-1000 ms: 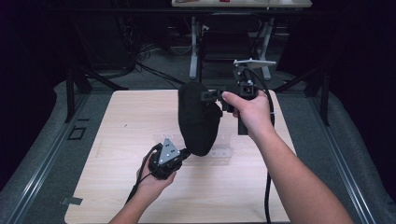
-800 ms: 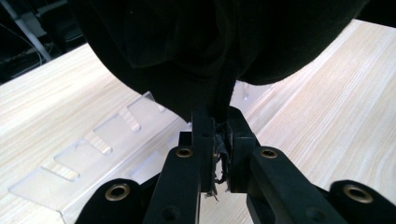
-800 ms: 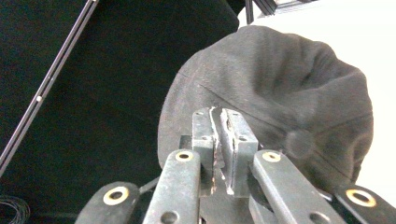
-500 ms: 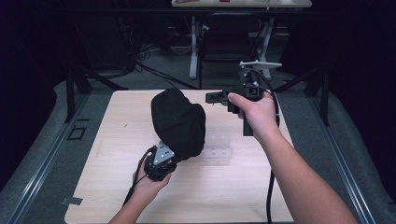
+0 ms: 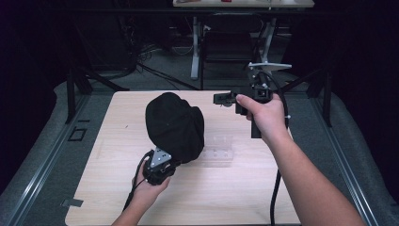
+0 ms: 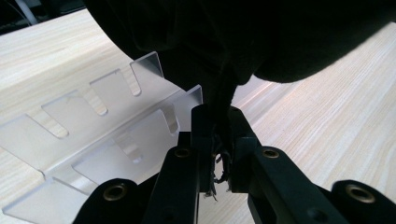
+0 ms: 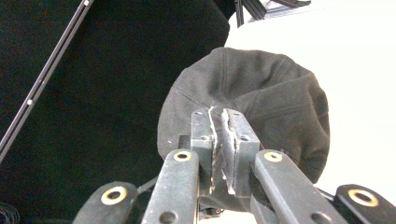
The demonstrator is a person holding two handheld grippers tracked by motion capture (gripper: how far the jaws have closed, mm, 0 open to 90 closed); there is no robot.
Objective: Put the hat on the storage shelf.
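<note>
Table: pale wooden tabletop [image 5: 117, 197], its far edge lost against the dark room.
Cap: black fabric cap [image 5: 175, 126], bunched left of centre on the table, hiding the left end of the rack.
Rack: clear acrylic slotted rack [image 5: 220, 149], lying flat mid-table just right of the cap, faint from above; slots empty.
Left gripper: left gripper [image 6: 218, 135], near the front, hand beneath it, jaws clamped on the cap's edge.
Right gripper: right gripper [image 7: 224, 148], held above the far right of the table, pointing left at the cap; jaws pressed together on nothing.
</note>
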